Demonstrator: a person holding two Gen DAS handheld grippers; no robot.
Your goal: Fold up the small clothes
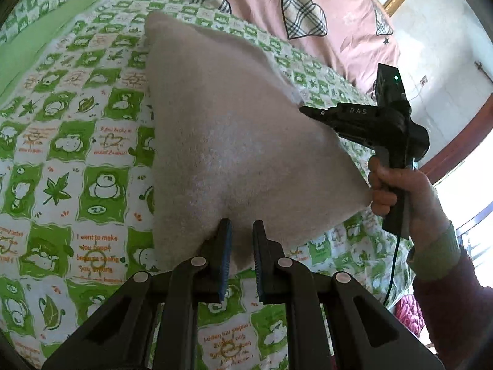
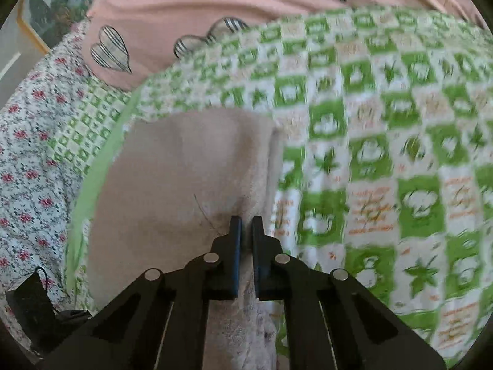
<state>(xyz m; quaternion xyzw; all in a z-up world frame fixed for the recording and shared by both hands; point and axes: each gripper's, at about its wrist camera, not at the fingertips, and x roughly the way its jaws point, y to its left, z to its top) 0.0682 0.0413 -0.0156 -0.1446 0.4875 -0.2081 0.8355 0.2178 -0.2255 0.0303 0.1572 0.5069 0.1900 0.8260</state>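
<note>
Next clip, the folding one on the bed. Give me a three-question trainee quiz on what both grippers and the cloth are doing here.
1. True or false: the left gripper grips the beige cloth.
2. The right gripper is: A) open over the bedspread, B) shut on the cloth, C) out of view.
3. What lies under the cloth?

Key: 1 true. 2 B. 3 the green checked bedspread.

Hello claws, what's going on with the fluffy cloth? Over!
Left claw shut on beige cloth. Right claw shut on its edge. Cloth lifted over green checked bedspread. Nothing in the way.
</note>
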